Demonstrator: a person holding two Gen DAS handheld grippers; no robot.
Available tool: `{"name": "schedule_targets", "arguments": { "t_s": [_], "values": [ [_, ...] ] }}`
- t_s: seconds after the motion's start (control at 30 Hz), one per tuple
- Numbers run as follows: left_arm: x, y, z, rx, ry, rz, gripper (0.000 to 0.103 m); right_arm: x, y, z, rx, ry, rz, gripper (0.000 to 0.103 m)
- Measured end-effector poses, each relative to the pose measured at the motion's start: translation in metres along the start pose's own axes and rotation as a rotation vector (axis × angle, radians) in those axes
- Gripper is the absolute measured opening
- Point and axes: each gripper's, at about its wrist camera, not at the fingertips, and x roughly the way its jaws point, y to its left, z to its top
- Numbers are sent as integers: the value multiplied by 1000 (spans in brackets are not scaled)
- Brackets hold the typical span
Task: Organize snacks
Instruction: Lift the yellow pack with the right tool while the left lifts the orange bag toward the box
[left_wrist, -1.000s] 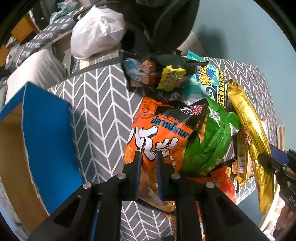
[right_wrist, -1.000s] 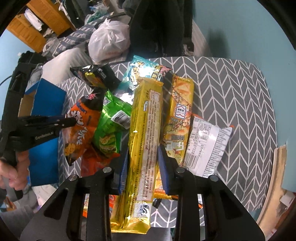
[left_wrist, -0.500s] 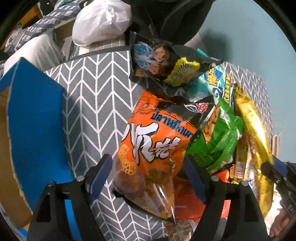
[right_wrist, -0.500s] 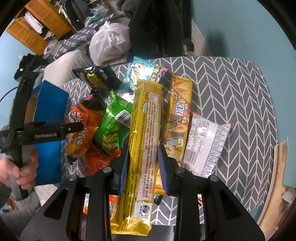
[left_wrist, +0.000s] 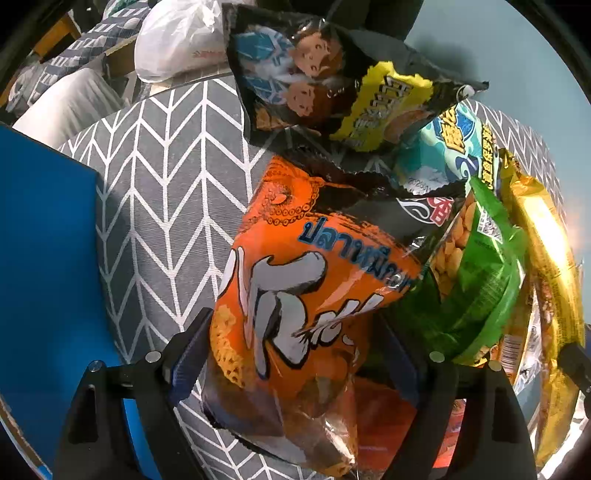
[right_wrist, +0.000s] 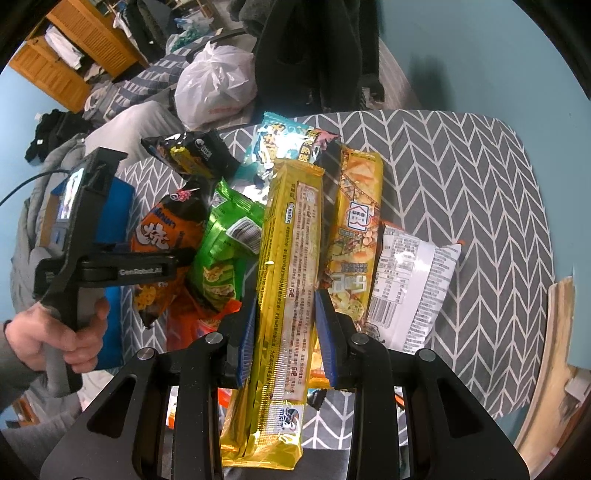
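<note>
Left gripper (left_wrist: 291, 354): jaws spread wide, having just been opening, with the lower half of the orange snack bag (left_wrist: 303, 295) between them. The left blue pad stands at the bag's edge; whether it touches cannot be told. The right finger sits beside the bag's other edge, partly hidden. The bag is glossy orange with large white brush characters outlined in black, blue Thai lettering above them, a black band across its top and a clear window at the bottom showing brown ring-shaped pieces. It lies on the grey chevron tablecloth (left_wrist: 166, 206), its right side overlapping a green peanut bag (left_wrist: 476, 284). A black bag with cartoon faces (left_wrist: 317, 85) lies beyond, next to a teal wave-print bag (left_wrist: 450, 151). A blue box (left_wrist: 44, 266) stands at the left edge.

Right gripper (right_wrist: 284, 325): blue pads pressed against both long sides of a long yellow biscuit pack (right_wrist: 288, 266), printed side with small text up, which runs lengthwise between the fingers. Just right of it lie a yellow cracker pack (right_wrist: 354, 229) and a white bag with a barcode (right_wrist: 410, 288). At left, a hand (right_wrist: 55, 336) holds the left gripper's grey handle above the orange bag.
</note>
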Motion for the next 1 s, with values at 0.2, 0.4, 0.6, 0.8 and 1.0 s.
{"name": "schedule_targets", "arguments": {
  "t_s": [0.2, 0.4, 0.6, 0.8, 1.0],
  "values": [
    [-6, 2, -2, 39, -32, 17, 56, 1, 3, 2, -1, -15, -5, 29],
    [-16, 14, -5, 32, -44, 20, 49, -3, 5, 6, -13, -34, 0, 29],
    [-31, 25, -21, 11, -60, 11, 48, -5, 9, 5, -30, -45, 3, 28],
    [-54, 26, -27, 9, -99, 25, 48, -14, 14, 5, -48, -66, 8, 28],
    [-82, 31, -27, -2, -144, 20, 48, -23, 25, 8, -82, -89, 19, 28]
  ]
}}
